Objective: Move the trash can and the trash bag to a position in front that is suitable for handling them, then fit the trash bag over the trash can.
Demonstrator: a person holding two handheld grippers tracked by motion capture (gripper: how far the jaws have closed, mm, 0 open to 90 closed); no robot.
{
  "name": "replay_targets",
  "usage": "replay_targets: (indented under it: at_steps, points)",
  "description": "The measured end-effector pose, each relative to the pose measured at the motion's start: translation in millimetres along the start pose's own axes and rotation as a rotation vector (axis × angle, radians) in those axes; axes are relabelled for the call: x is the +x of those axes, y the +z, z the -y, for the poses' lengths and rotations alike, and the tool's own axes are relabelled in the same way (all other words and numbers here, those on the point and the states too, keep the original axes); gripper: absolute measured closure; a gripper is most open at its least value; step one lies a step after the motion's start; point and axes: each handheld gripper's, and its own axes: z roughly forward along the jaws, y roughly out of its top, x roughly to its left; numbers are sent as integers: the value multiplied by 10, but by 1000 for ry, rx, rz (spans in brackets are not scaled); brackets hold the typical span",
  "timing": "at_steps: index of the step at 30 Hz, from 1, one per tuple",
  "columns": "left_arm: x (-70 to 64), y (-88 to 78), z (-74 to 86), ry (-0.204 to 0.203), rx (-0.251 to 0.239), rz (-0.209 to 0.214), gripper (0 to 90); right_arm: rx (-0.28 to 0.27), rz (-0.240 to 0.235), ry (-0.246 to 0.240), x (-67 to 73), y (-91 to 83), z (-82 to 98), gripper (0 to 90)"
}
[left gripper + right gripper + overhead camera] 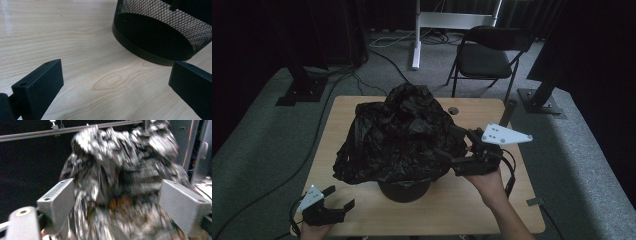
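Note:
A crumpled black plastic bag (399,135) is heaped over a black mesh bin (404,190) on the wooden table (492,210). My right gripper (451,144) is at the bag's right side with its jaws wide apart. In the right gripper view the blurred bag (120,157) bulges between and beyond the spread jaws of the right gripper (117,200), which do not press on it. My left gripper (340,197) rests low near the table's front left corner. It is open and holds nothing. In its own view the left gripper (116,82) faces the mesh bin's (155,37) base over bare wood.
A black folding chair (487,57) stands on the grey carpet behind the table. A white stand post (416,35) and loose cables lie at the back. Dark frame feet (539,100) flank the table on both sides.

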Motion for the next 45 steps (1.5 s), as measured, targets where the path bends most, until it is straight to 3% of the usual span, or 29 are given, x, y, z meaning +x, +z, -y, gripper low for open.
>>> replay_targets:
  at_steps: [5,10,13,20,27,30,34,39,45]
  points:
    - [-4,-14,-12,8,-7,1,0,23,69,38,-72,-246,283,125]
    - [-10,-12,-25,13,-6,-1,0,90,113,100,-184,-293,552,136]
    - [-33,-19,-27,19,-5,-5,0,84,127,127,-233,-303,675,136]
    - [-28,-16,-37,7,-8,-15,0,66,131,143,-266,-340,851,137]
    - [-45,-125,-89,-38,-72,-9,0,52,124,113,-293,-373,908,136]
    - [-108,-256,-211,-15,-128,-56,0,43,127,106,-319,-399,882,137]
    - [-211,-496,-415,10,-212,-77,0,22,147,101,-372,-454,854,136]
    - [-376,-746,-620,66,-226,-94,0,29,156,95,-428,-506,884,136]
    - [-511,-964,-851,131,-270,-79,0,30,136,110,-504,-524,894,136]
